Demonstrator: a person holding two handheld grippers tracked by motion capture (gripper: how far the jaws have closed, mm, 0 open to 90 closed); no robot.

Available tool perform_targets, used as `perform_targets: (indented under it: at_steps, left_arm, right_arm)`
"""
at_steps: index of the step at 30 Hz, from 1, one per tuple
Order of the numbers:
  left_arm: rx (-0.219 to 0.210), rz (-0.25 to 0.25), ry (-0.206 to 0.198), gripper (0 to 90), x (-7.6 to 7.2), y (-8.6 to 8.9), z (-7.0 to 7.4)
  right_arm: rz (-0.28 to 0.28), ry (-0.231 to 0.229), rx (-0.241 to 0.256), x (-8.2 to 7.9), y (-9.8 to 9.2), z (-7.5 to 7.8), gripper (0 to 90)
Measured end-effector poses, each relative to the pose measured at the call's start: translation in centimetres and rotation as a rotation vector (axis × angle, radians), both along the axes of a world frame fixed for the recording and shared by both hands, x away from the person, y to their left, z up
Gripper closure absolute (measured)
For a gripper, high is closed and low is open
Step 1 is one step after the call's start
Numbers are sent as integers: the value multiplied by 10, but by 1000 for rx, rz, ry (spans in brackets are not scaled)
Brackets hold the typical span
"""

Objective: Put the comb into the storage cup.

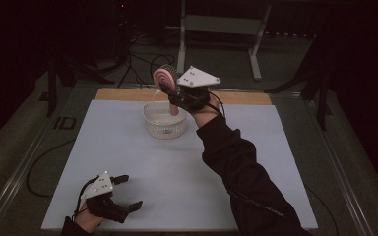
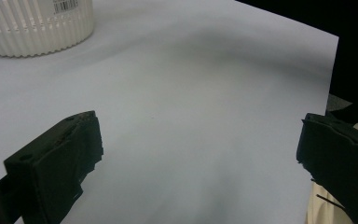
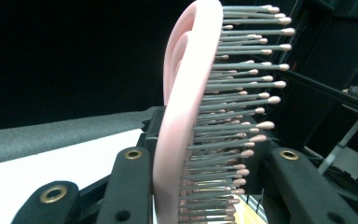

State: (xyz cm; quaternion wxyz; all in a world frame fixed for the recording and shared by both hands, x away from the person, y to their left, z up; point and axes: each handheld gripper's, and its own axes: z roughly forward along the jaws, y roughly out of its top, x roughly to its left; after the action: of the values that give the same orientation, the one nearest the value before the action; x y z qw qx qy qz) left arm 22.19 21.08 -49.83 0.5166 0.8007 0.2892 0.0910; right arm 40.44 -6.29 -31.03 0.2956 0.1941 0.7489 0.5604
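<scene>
A pink hairbrush (image 1: 165,78) with grey bristles stands upright, its head above the far rim of a white ribbed basket (image 1: 165,130). My right gripper (image 1: 170,93) is shut on the brush's handle, just above the basket. In the right gripper view the hairbrush (image 3: 186,107) rises between the jaws of that gripper (image 3: 209,154), with its bristles pointing right. My left gripper (image 1: 130,191) rests low at the table's front left, open, nothing between its jaws. The left gripper view shows that gripper (image 2: 200,123) spread wide over bare white sheet, with the basket (image 2: 37,32) far off.
A white sheet (image 1: 177,187) covers the table, and a wooden strip (image 1: 128,93) shows along the back edge. Behind the table stand a metal frame (image 1: 221,24) and cables (image 1: 138,64) on the dark floor. Something small lies inside the basket.
</scene>
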Motion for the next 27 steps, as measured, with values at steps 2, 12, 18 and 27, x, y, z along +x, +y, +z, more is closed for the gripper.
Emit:
perform_targets:
  at_steps: [2, 12, 18, 27]
  left_arm:
    - [1, -1, 0, 2, 0, 0, 0]
    - [7, -7, 0, 2, 0, 0, 0]
    - [6, -7, -2, 2, -1, 0, 0]
    - [6, -13, -5, 2, -2, -1, 1]
  right_arm:
    - [-3, 2, -8, 4, 2, -4, 649]
    - [-13, -36, -58, 16, 13, -23, 649]
    - [-23, -17, -57, 23, 17, -36, 648]
    - [-28, -9, -74, 30, 22, -57, 649]
